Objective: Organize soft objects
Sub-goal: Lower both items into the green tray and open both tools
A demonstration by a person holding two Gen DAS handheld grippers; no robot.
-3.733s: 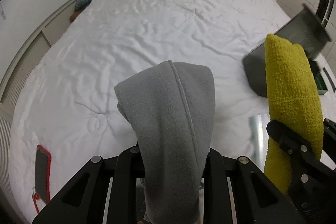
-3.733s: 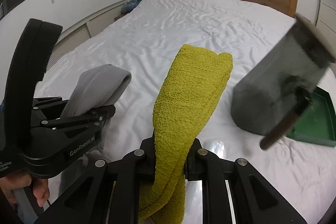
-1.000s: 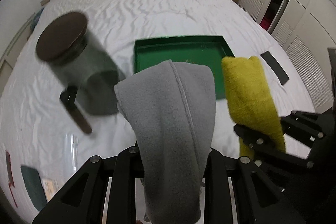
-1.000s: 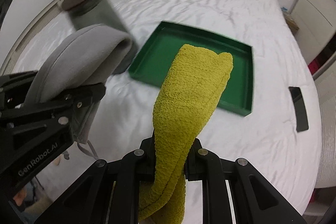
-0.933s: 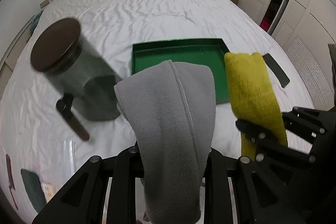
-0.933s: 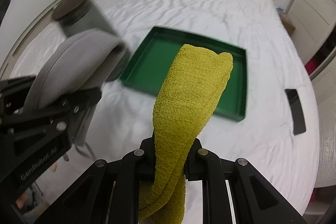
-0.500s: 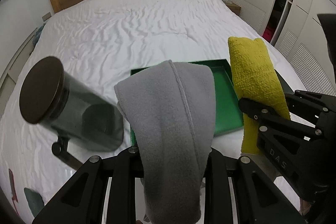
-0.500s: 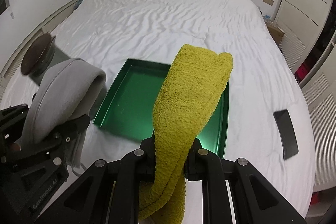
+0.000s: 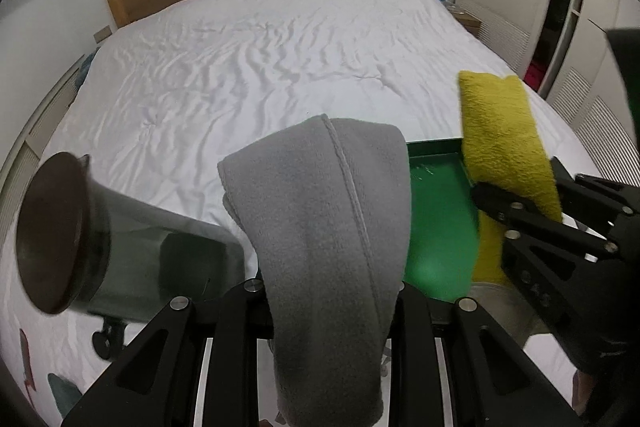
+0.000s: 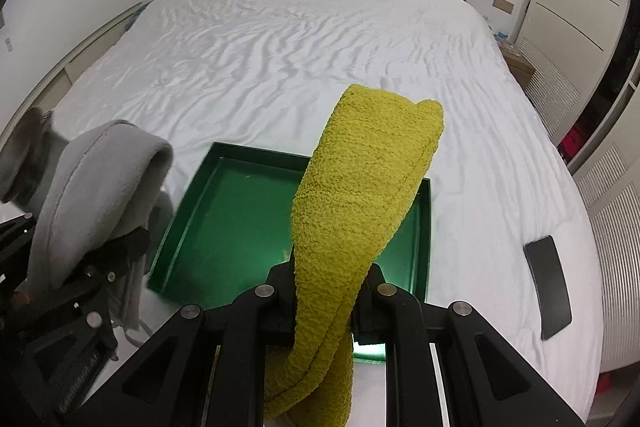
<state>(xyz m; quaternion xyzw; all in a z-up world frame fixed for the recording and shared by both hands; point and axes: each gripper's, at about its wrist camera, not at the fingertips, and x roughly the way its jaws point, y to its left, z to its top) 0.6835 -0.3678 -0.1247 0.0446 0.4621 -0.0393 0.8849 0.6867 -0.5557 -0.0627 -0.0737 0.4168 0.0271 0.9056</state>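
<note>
Left wrist view: left gripper (image 9: 326, 311) clamped on grey fleece cloth (image 9: 324, 227), filling centre frame. Compared with half a second earlier, dark jar (image 9: 100, 247) larger and lower at left edge, green tray (image 9: 440, 223) slid right and mostly hidden behind the cloth; only its right part visible. Right gripper (image 9: 516, 203) at right, pinching yellow towel (image 9: 504, 139). Wide bare white bed (image 9: 260, 59) across upper frame.

Right wrist view: right gripper (image 10: 326, 291) closed on yellow towel (image 10: 360, 195) at centre, over green tray (image 10: 240, 211). Tray now closer and lower than before. Grey fleece cloth (image 10: 96, 183) and left gripper (image 10: 108, 259) at lower left, beside tray's left rim. Black flat object (image 10: 548, 287) at right, well apart from the tray. Open sheet beyond tray's far rim.
</note>
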